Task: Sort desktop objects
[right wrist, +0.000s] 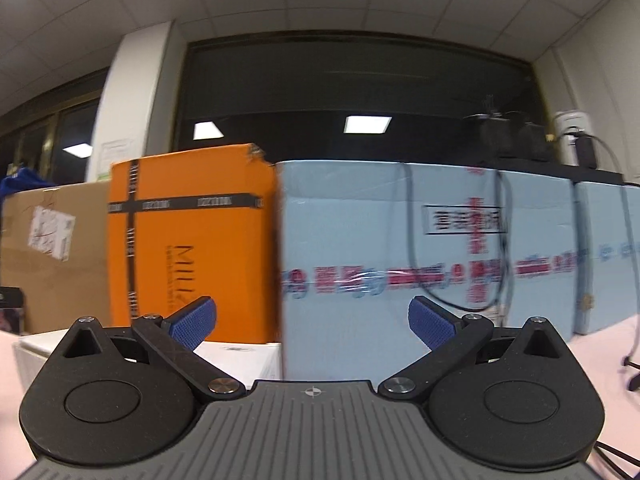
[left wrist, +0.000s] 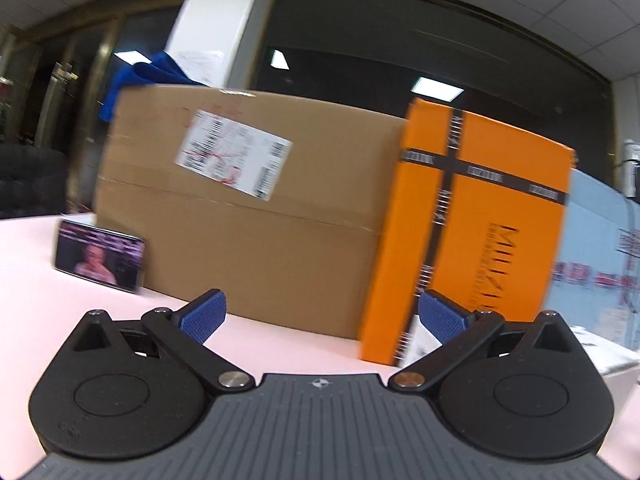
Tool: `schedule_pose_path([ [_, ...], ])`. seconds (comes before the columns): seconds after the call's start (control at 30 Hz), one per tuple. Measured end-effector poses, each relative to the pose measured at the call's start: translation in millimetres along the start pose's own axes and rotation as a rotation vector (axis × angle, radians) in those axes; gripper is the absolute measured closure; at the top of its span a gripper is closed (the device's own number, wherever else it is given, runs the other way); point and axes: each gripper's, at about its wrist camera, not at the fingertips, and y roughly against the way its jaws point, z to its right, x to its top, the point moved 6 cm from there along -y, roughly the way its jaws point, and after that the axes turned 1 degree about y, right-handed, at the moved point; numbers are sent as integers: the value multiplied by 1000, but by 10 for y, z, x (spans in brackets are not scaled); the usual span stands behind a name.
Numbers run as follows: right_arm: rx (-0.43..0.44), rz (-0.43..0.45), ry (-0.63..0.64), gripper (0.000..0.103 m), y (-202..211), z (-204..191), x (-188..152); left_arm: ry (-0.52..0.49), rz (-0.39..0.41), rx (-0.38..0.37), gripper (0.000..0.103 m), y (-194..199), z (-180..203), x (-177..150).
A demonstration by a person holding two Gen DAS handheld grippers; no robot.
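My left gripper [left wrist: 322,316] is open and empty above the pale pink desk [left wrist: 32,304], facing a brown cardboard box [left wrist: 248,208] and an upright orange box [left wrist: 480,232]. A small picture card [left wrist: 100,260] stands on the desk at the left of the brown box. My right gripper [right wrist: 312,322] is open and empty, facing the orange box [right wrist: 192,240] and a light blue box [right wrist: 400,240]. A white box [right wrist: 240,360] lies low in front of the orange box, just beyond my right gripper's left finger.
A blue cloth [left wrist: 152,76] hangs behind the brown box. Black cables [right wrist: 500,240] hang over the light blue boxes, and another cable [right wrist: 632,364] lies on the desk at the right. A white pillar [left wrist: 224,20] and dark windows stand behind.
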Motion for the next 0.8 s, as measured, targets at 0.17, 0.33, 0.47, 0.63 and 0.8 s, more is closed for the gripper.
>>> schedule_pose_path([
  [0.17,-102,17,-51,0,22,213,-12,-13,22,43,0,-5,-31,-45],
  [0.33,-103,2,-52,0,10,239,-39,-52,43,53,0,25,17,-49],
  [0.47,-88,-7,-37,0,7,206,-43,-138,52,47,0,97,123,-62],
  [0.63,-60,-28,-36,0,-24,178,-62,-173,67,23,0,169,150,-62],
  [0.8,-30,-41,-29,0,-45,137,-74,-142,44,21,0,144,109,-66],
])
